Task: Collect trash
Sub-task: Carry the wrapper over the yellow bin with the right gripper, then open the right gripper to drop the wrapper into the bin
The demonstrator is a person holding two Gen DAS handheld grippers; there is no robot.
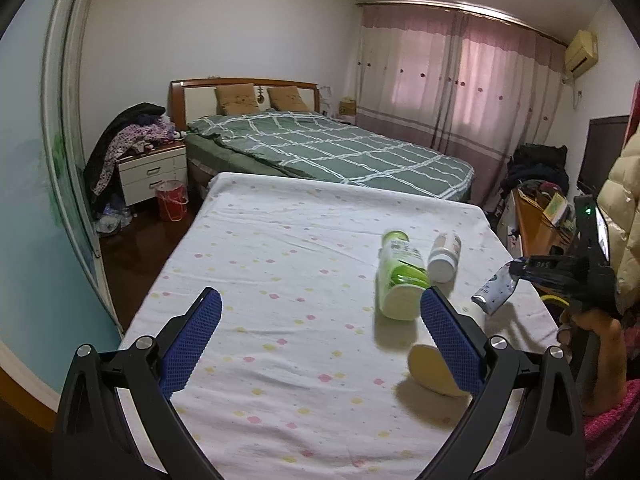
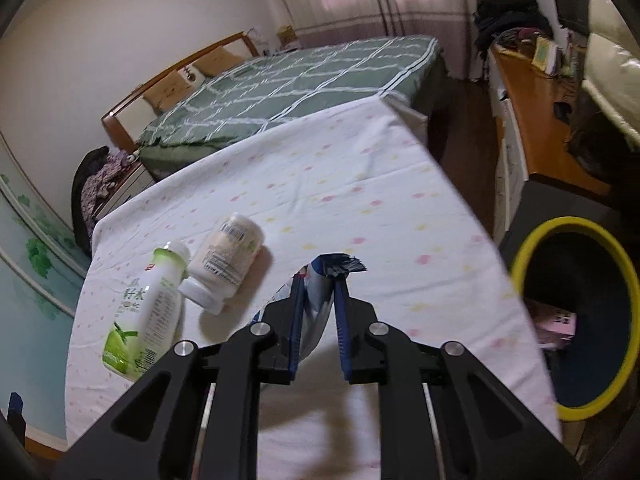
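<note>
On the table with the dotted white cloth [image 1: 280, 264] lie a green-and-white drink bottle [image 1: 400, 276] [image 2: 140, 320], a small white pill bottle [image 1: 444, 256] [image 2: 224, 264] and a cream jar [image 1: 436, 364] beside my left gripper's right finger. My left gripper [image 1: 320, 304] is open and empty above the cloth. My right gripper [image 2: 318, 280] is shut on a squeezed blue-and-white tube [image 2: 320, 292] [image 1: 494, 288], held above the table near its right edge. A black bin with a yellow rim [image 2: 532, 252] stands right of the table with pink trash inside.
A bed with a green checked cover [image 1: 328, 148] stands behind the table. A nightstand [image 1: 152, 172] with clothes and a red bucket [image 1: 172, 200] are at the left. A cluttered wooden desk [image 2: 536, 120] runs along the right.
</note>
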